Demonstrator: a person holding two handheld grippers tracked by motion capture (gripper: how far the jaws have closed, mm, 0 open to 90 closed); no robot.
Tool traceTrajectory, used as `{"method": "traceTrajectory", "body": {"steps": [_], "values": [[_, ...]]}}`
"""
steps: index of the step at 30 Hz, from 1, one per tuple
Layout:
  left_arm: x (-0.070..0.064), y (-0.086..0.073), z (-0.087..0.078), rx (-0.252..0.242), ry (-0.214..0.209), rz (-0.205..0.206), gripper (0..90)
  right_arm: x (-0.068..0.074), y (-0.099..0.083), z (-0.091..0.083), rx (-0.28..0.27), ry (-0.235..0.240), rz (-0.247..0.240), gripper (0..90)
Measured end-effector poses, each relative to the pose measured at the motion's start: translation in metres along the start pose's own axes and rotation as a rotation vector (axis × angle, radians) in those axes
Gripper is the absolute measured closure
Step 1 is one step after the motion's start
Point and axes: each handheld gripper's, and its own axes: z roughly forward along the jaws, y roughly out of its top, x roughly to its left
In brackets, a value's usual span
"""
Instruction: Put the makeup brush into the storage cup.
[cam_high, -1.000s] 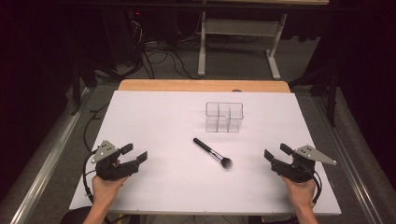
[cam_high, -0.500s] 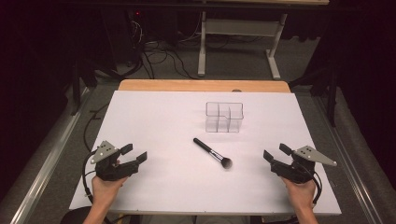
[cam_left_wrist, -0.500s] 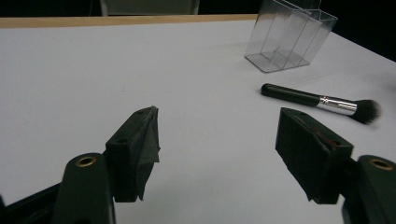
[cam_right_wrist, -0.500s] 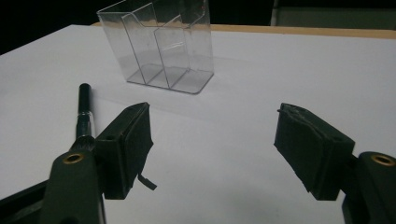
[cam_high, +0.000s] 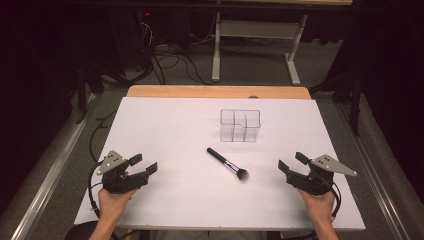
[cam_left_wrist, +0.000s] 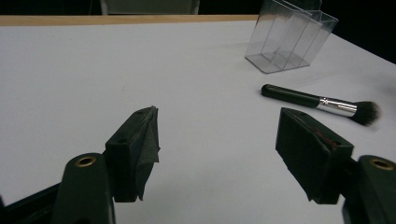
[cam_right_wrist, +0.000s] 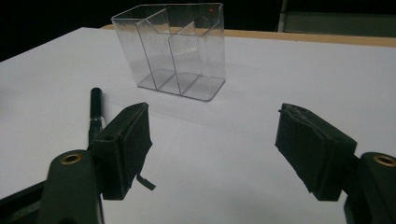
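Beyond the makeup brush (cam_high: 228, 164), a clear divided organizer (cam_high: 240, 125) stands empty.

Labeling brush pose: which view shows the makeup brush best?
The left gripper view: the makeup brush lies side-on and close, with black handle, silver ferrule and dark bristles all distinct. The high view shows it whole but small, lying diagonally in front of the clear organizer. In the right gripper view, a jaw hides all but the handle end.

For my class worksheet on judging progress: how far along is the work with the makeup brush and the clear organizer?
Nothing looks done: the makeup brush lies flat on the table, apart from the empty clear organizer. Left gripper and right gripper are open, holding nothing. Grasping and placing remain.
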Motion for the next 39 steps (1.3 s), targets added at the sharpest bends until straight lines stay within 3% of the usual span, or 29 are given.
{"method": "traceTrajectory", "body": {"steps": [16,22,28,39], "values": [[-0.003,-0.001,0.001,0.003,-0.006,0.006,30.1,0.008,0.008,0.003,-0.020,0.023,-0.018,27.4],[-0.004,0.000,0.002,0.008,-0.010,0.010,30.1,0.010,0.011,0.006,-0.027,0.059,0.013,27.0],[-0.004,-0.001,0.001,-0.002,-0.021,0.001,29.9,0.012,0.015,0.006,-0.039,0.064,0.022,27.0],[-0.005,-0.001,0.002,0.004,-0.021,0.004,29.8,0.018,0.020,0.010,-0.037,0.076,-0.003,26.9]]}}
